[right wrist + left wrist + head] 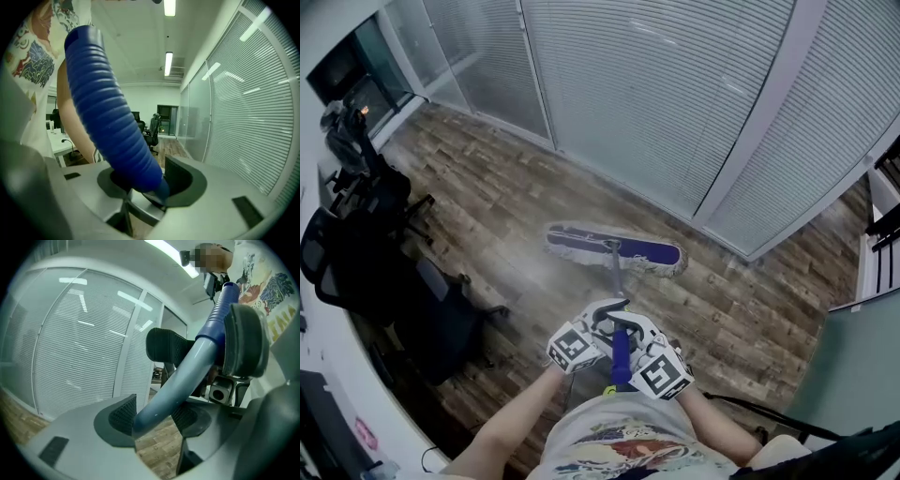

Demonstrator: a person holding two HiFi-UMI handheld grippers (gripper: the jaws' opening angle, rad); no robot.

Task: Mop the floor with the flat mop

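Two grips on the handle [621,356]: left gripper [154,417] and right gripper [145,183] both clamp it, mop head [614,249] on the floor [487,187] at twelve o'clock.

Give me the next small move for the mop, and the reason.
Probably draw the flat purple-and-white mop head back toward the person along the wood-plank floor. It lies close to the blind-covered glass wall, so little floor is left ahead, and the left tool and right tool both clamp the blue mop handle.
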